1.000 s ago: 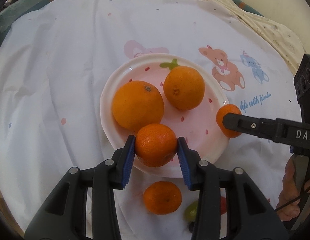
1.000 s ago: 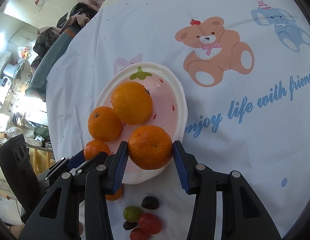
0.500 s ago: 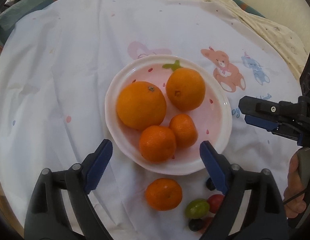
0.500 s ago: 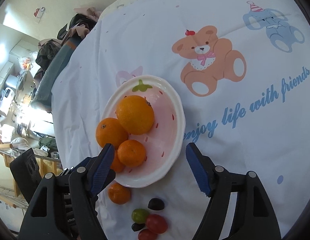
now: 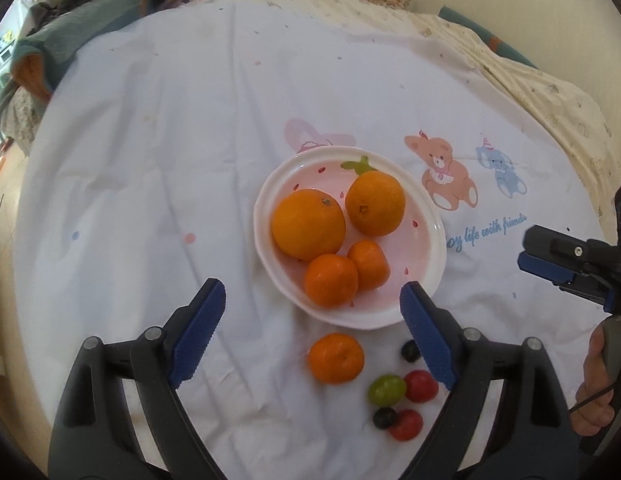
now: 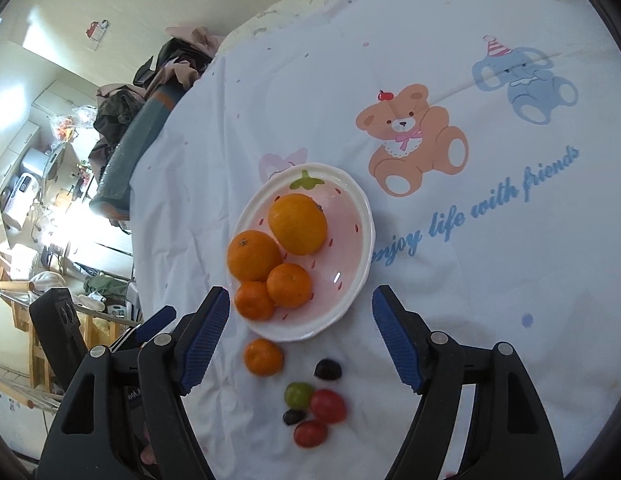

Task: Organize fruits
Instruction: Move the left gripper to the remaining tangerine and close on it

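Note:
A pink strawberry-print plate (image 5: 426,216) (image 6: 360,216) sits on the white cloth and holds two big oranges (image 5: 308,224) (image 6: 297,224) and two small mandarins (image 5: 330,280) (image 6: 288,285). One more mandarin (image 5: 336,358) (image 6: 263,357) lies on the cloth just in front of the plate. Beside it lie small red, green and dark fruits (image 5: 398,396) (image 6: 314,404). My left gripper (image 5: 312,334) is open and empty above the loose mandarin. My right gripper (image 6: 300,334) is open and empty, near the plate's front edge; it also shows in the left wrist view (image 5: 558,260).
The white cloth (image 5: 170,160) has bear prints (image 6: 410,140) and blue lettering to the right of the plate. A pile of clothes and a teal cushion (image 6: 142,120) lie at the far left edge. A room with furniture lies beyond the table on the left.
Both grippers let go of their mandarins onto the plate, opened wide and pulled back and up from the plate.

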Available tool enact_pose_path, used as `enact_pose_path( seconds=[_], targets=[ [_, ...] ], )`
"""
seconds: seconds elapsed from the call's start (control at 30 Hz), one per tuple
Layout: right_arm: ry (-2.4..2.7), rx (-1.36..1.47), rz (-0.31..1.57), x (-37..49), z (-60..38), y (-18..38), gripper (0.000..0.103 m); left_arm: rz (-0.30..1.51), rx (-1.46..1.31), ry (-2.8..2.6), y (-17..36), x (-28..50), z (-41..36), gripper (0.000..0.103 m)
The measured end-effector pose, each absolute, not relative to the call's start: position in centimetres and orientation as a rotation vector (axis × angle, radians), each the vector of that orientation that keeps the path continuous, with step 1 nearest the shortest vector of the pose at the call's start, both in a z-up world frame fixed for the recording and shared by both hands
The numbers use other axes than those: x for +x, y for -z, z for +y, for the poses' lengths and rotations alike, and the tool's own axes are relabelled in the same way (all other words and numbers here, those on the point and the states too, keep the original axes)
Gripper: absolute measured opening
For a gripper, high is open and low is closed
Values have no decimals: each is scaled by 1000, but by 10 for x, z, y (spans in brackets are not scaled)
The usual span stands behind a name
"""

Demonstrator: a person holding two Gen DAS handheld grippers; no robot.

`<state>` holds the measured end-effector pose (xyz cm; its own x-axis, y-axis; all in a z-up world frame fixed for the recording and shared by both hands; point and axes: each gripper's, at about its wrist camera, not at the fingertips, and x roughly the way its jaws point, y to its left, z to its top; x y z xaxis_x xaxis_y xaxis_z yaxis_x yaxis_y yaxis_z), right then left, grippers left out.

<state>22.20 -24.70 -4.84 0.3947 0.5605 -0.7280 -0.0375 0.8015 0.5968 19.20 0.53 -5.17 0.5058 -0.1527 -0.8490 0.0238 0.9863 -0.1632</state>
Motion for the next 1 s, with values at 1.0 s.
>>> enact_pose_path(
  seconds=[1.0],
  targets=[
    [-287,604,1127,138,-286,46,77,1198,51,122,136,178,-35,66]
  ],
)
